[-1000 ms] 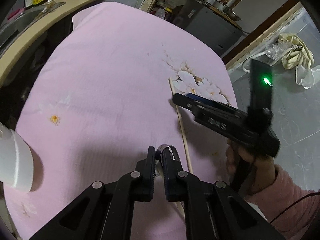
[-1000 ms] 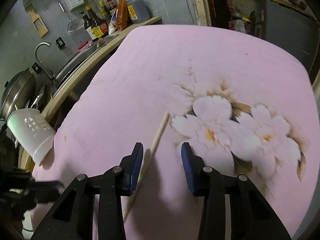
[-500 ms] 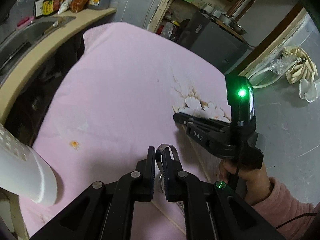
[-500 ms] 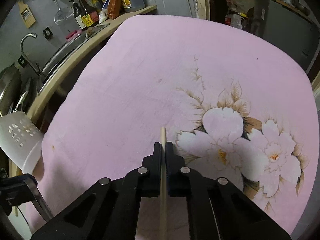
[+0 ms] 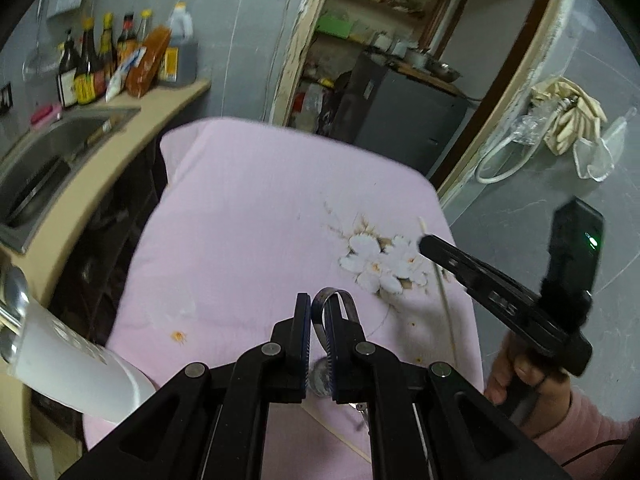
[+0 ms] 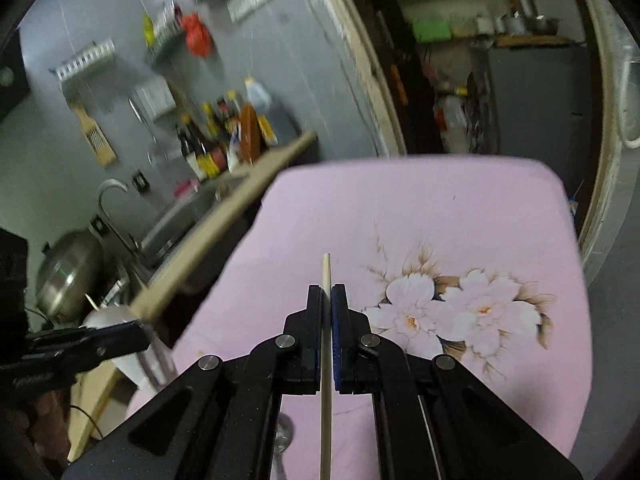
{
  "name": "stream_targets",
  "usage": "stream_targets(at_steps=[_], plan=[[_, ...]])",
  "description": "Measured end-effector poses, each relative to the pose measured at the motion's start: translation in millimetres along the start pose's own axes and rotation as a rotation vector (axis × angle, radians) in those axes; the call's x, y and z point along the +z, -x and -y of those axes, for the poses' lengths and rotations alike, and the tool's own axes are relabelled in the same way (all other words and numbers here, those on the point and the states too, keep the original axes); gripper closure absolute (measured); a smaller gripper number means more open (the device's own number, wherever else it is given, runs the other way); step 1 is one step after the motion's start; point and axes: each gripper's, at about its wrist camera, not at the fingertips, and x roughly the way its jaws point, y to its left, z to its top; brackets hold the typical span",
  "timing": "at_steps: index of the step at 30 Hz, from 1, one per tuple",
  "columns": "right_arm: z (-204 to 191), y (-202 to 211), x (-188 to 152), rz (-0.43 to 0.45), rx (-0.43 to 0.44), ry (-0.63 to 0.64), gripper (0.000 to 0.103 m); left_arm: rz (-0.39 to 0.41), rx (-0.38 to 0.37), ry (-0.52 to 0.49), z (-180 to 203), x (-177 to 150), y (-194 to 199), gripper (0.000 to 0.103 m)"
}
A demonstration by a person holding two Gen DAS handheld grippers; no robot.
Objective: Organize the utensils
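Wooden chopstick (image 6: 326, 320) pinched by the right hand-held gripper (image 6: 327, 312), left hand-held gripper (image 5: 318, 320) clamping a metal utensil handle (image 5: 334, 300), both probably next to the white holder (image 5: 76, 364).

Domestic kitchen, stainless steel sink (image 5: 52, 152) set in beige worktop (image 5: 120, 148), dark sauce bottles (image 5: 86, 68), wooden grater (image 6: 94, 136) on grey wall
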Motion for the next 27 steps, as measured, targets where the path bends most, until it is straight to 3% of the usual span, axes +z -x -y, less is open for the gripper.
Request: stream_targets(at_steps=[10, 20, 27], plan=[[-36, 60, 8, 0.204, -0.006, -0.026, 0.099, 0.117, 0.013, -0.046, -10, 18, 41, 0.096], [-89, 61, 1, 0.245, -0.036, -0.048, 0.099, 0.16, -0.029, -0.085, -38, 24, 76, 0.096], [-133, 52, -4, 0.304, -0.001, -0.058, 0.099, 0.192, -0.04, -0.075, -76, 31, 108, 0.096]])
